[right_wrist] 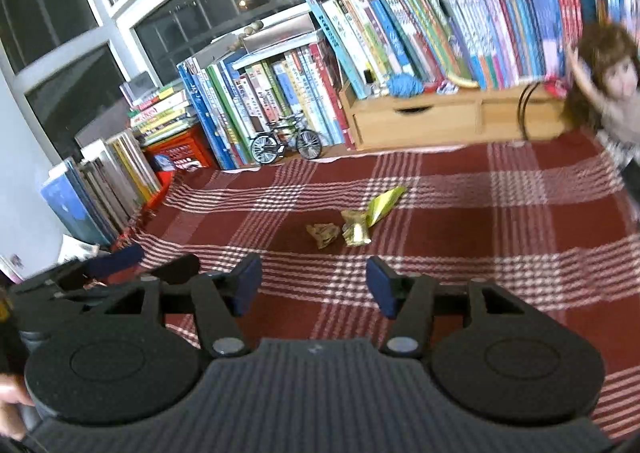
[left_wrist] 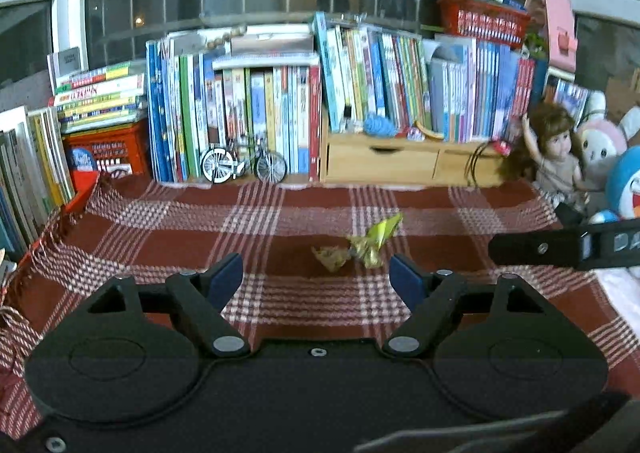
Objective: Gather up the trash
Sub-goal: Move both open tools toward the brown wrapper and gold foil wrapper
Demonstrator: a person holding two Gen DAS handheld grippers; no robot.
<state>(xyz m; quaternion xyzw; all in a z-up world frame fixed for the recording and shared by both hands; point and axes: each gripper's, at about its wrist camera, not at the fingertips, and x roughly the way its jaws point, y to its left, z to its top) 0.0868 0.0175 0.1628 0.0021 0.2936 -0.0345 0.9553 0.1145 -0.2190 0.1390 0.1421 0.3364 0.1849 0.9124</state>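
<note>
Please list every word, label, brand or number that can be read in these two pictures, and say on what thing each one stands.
Nothing can be read with certainty.
Book spines: printing present, too small and blurred to read.
Stacked books: large characters on the spines, blurred.
Right gripper as seen from the left wrist: pale letters on its black body, cut by the picture edge, unreadable.
Red basket: white marks, blurred.

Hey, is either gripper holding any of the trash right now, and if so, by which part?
Nothing is held. The left gripper and right gripper are both open and empty; the yellow-green wrapper and brown scrap lie on the plaid cloth.
</note>
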